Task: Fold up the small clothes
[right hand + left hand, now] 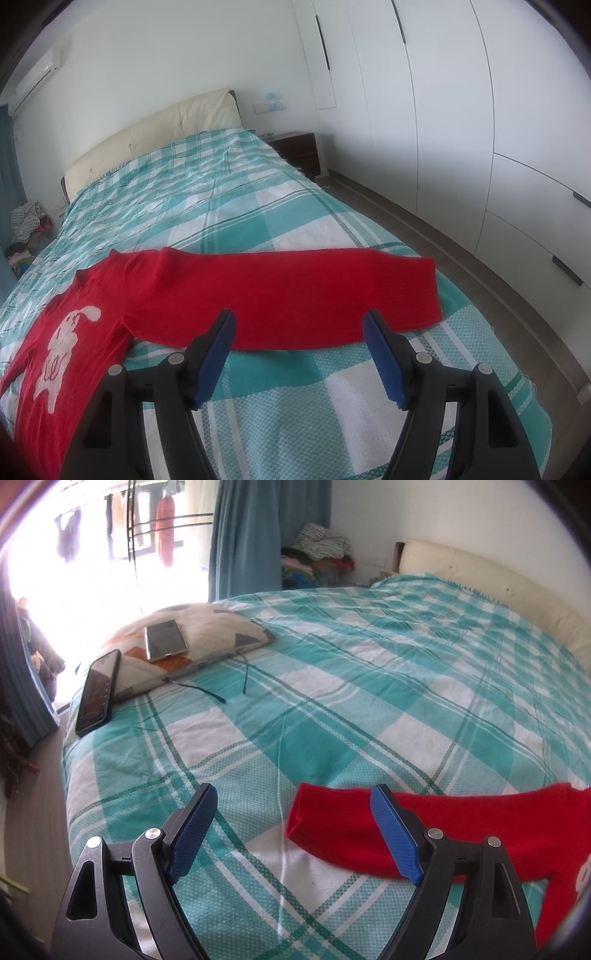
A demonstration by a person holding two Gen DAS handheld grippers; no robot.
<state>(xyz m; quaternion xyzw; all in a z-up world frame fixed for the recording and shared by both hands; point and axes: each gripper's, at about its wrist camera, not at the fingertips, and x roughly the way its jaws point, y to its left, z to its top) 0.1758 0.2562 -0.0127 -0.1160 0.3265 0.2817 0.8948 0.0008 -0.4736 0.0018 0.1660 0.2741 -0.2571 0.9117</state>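
Observation:
A small red sweater (258,295) with a white cartoon figure (62,347) on its front lies flat on the teal-and-white checked bed cover (295,406). Its right sleeve (332,291) stretches straight out toward the bed's right edge. My right gripper (299,347) hovers open just in front of that sleeve, nothing between its blue pads. In the left wrist view the other red sleeve (340,827) lies on the cover, its cuff pointing left. My left gripper (295,834) is open above the cuff, its right finger (395,838) over the sleeve, not touching it.
A patterned pillow (207,635) at the bed's far left corner carries one phone (164,638); a second dark phone (98,692) leans against it, with cables (236,675) nearby. A cream headboard (147,136), a nightstand (299,147), white wardrobes (461,129) and a clothes pile (321,546) surround the bed.

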